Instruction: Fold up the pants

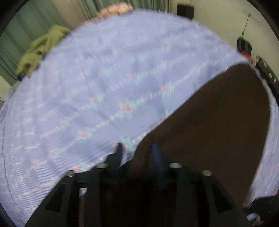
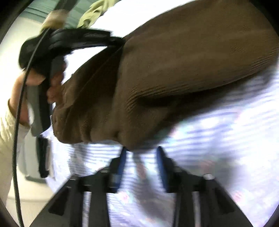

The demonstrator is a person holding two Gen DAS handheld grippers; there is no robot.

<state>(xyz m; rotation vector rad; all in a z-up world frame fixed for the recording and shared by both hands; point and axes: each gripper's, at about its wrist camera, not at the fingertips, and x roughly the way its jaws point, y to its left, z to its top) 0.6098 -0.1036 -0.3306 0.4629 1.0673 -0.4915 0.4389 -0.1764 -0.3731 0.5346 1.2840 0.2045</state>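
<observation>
The brown corduroy pants [image 1: 218,122] lie on a lilac patterned bedspread [image 1: 104,87]. In the left wrist view my left gripper [image 1: 137,148] has its blue fingers apart, with the pants' edge lying between and under them; it looks open. In the right wrist view the pants [image 2: 174,78] form a bunched, folded mass just ahead of my right gripper [image 2: 142,152], which is open and empty over the bedspread [image 2: 218,139]. The other gripper [image 2: 69,40] and the hand holding it touch the pants' far left side. Both views are motion-blurred.
An olive green garment [image 1: 38,50] lies at the bed's far left edge, and a pink one [image 1: 115,8] at the far end. Green curtains [image 1: 22,29] and a pale wall [image 1: 218,22] stand behind. A black cable [image 2: 17,122] hangs at the left.
</observation>
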